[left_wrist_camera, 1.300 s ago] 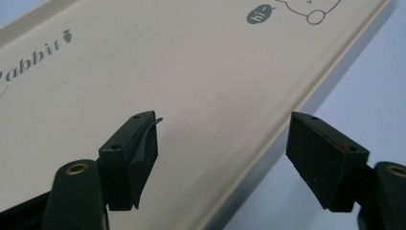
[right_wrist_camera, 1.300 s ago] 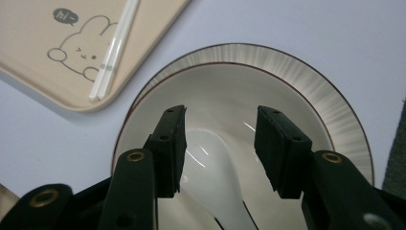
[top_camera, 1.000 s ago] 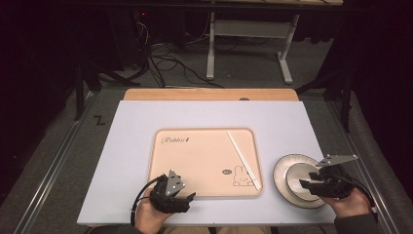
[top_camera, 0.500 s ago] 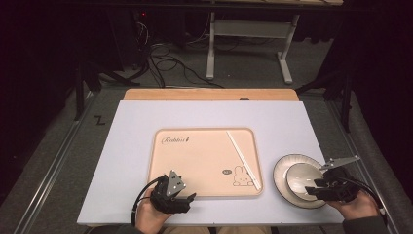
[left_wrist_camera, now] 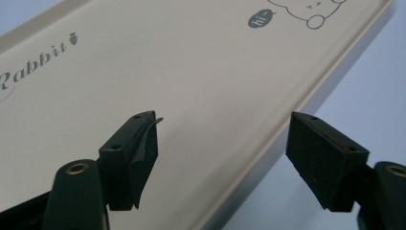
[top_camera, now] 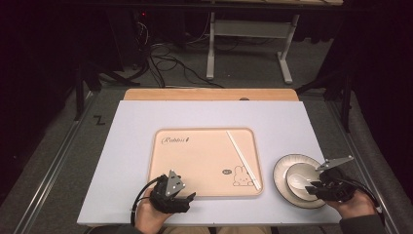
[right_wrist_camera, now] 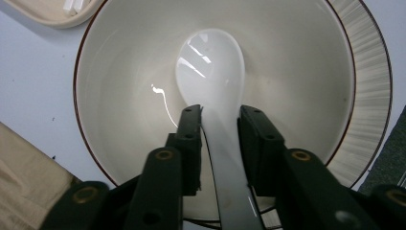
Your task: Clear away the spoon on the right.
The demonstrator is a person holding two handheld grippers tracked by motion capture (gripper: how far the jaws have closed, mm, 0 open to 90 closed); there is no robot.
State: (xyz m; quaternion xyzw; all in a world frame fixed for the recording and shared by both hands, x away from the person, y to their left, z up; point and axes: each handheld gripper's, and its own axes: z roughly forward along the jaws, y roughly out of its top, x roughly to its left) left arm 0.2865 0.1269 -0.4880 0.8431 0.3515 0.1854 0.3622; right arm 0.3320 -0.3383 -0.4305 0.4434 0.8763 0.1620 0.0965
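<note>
A white ceramic spoon (right_wrist_camera: 215,81) lies in a white bowl (right_wrist_camera: 297,62) that sits on a ribbed plate (top_camera: 281,171) at the table's right front. My right gripper (right_wrist_camera: 220,120) is shut on the spoon's handle, its jaws pressing both sides; from above, that gripper (top_camera: 316,187) rests over the bowl (top_camera: 303,171). A beige tray (top_camera: 204,156) with a rabbit drawing holds a pair of white chopsticks (top_camera: 242,158) along its right side. My left gripper (top_camera: 187,197) hovers at the tray's front edge, open with nothing between its jaws, and straddles the tray's rim (left_wrist_camera: 268,139).
The tray and the bowl stand on a pale lavender mat (top_camera: 136,146) over a wooden table (top_camera: 209,94). Beyond the table's far edge are a metal stand (top_camera: 246,44) and cables (top_camera: 170,63) on the floor.
My right gripper has shifted slightly right and toward the table's front over the bowl. The left gripper has stayed where it was.
</note>
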